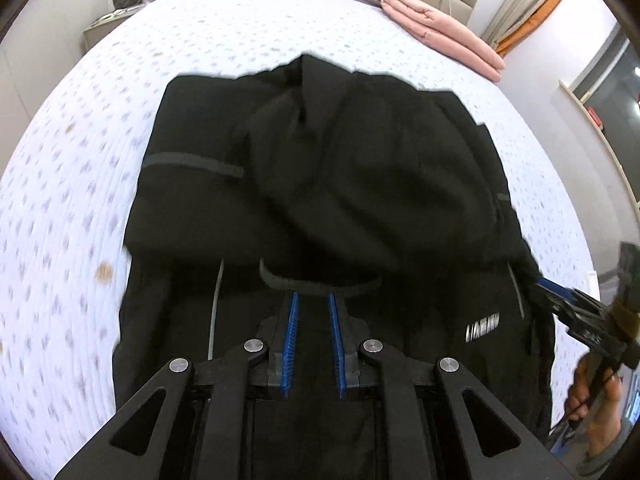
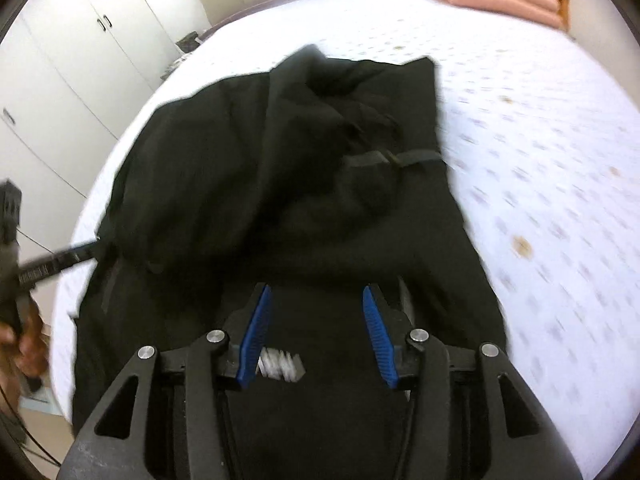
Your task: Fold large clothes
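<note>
— Where are your jaws?

— My left gripper [image 1: 313, 300] has its blue pads a narrow gap apart, nothing between them, above the black jacket [image 1: 320, 184]. My right gripper [image 2: 318, 300] stands wide apart over the same cloth.

— And the jacket?

— Spread on the white dotted bed [image 1: 80, 160], bunched toward twelve o'clock. A folded pink blanket [image 1: 444, 32] lies far off at one o'clock.
</note>
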